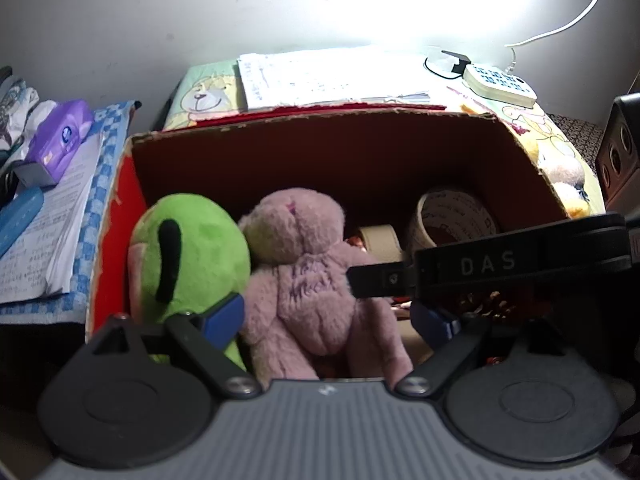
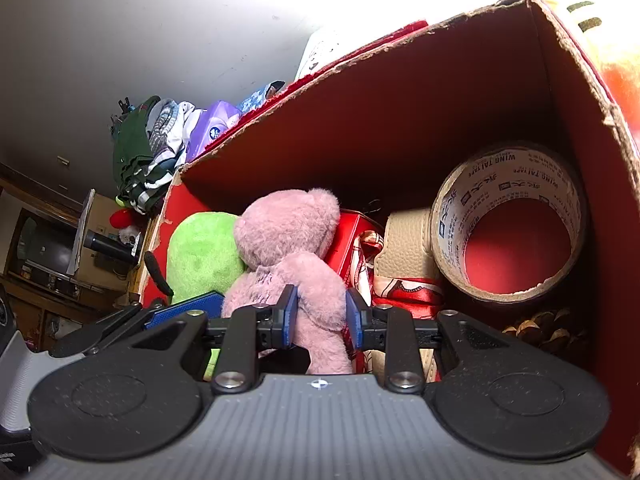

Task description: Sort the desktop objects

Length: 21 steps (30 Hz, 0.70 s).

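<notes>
A pink plush bear (image 1: 312,276) sits in a red cardboard box (image 1: 320,148), next to a green plush toy (image 1: 188,252). My left gripper (image 1: 332,316) is open, its blue pads on either side of the bear. My right gripper (image 2: 320,316) is shut on the pink bear (image 2: 296,256), gripping its lower body inside the box (image 2: 400,100). The right gripper's black body crosses the left wrist view (image 1: 480,268). The green toy (image 2: 200,256) lies left of the bear.
A large tape roll (image 2: 512,220), a smaller beige roll (image 1: 380,240), a red tin (image 2: 352,240) and a pine cone (image 2: 540,328) lie in the box. Papers and a purple tissue pack (image 1: 60,140) sit left; a power strip (image 1: 500,84) lies behind.
</notes>
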### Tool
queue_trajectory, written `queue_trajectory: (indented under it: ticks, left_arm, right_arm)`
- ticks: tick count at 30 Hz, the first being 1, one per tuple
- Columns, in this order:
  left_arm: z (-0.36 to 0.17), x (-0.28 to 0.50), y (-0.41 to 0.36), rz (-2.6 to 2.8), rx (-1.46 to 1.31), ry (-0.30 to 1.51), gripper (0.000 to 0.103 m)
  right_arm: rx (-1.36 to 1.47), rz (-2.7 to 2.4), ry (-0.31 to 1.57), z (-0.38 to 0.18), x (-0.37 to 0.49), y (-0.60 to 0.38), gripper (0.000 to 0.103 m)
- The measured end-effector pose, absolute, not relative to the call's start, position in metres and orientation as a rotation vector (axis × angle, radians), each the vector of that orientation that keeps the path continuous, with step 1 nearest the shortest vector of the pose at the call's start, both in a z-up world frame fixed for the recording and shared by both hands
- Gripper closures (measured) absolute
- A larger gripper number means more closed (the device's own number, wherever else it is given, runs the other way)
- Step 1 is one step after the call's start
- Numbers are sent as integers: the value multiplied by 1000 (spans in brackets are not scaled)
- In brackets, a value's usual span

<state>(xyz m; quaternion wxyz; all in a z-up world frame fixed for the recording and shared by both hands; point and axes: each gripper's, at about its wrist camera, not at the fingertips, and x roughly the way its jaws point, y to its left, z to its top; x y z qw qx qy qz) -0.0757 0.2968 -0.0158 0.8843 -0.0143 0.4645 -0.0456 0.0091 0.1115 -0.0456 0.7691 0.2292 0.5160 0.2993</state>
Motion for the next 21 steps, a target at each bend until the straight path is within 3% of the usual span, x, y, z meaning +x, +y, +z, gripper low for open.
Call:
queue_trajectory:
  ticks: [21]
  left_arm:
    - [-6,-91,297,-24,-73,966,12]
  right_arm:
    - [462,612,1098,-43,5,114,68]
